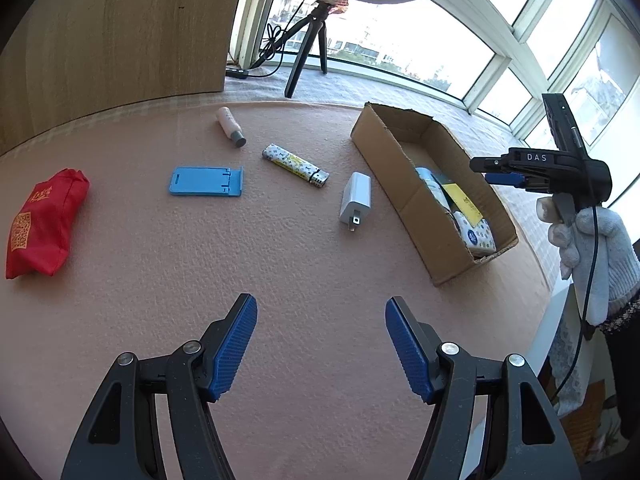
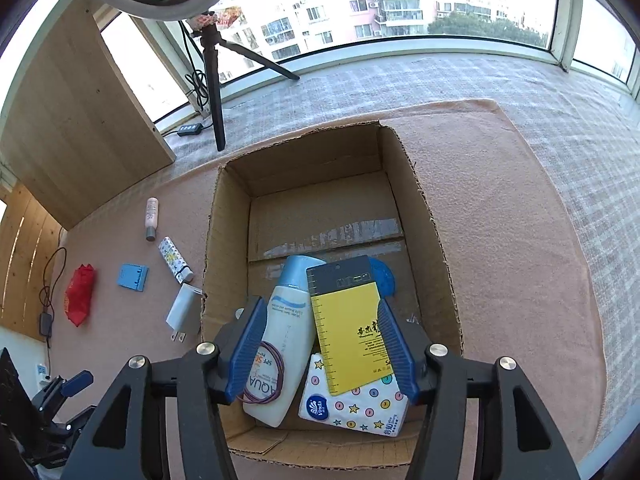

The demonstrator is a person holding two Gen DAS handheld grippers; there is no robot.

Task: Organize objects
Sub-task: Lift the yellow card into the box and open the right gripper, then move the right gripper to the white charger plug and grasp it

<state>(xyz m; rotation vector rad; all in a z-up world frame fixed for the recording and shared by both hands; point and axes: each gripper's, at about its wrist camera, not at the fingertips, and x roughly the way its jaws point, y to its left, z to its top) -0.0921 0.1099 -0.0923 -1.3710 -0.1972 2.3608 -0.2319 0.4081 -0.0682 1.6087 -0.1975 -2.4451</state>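
On the pink mat lie a white charger (image 1: 355,201) (image 2: 184,309), a patterned lighter (image 1: 295,165) (image 2: 175,260), a blue phone stand (image 1: 207,181) (image 2: 132,277), a small white tube (image 1: 231,126) (image 2: 151,219) and a red pouch (image 1: 42,223) (image 2: 80,294). The cardboard box (image 1: 390,148) (image 2: 224,248) holds a sunscreen bottle (image 2: 286,340), a yellow card (image 2: 346,328) and a tissue pack (image 2: 352,404). My left gripper (image 1: 321,346) hangs open above bare mat, nearer than the charger. My right gripper (image 2: 322,350) (image 1: 502,174) hovers open over the box, empty.
A ring light on a tripod (image 1: 306,52) (image 2: 212,76) stands behind the mat by the windows. A wooden panel (image 1: 120,28) (image 2: 80,120) rises at the back left. A gloved hand (image 1: 588,248) holds the right gripper beyond the box.
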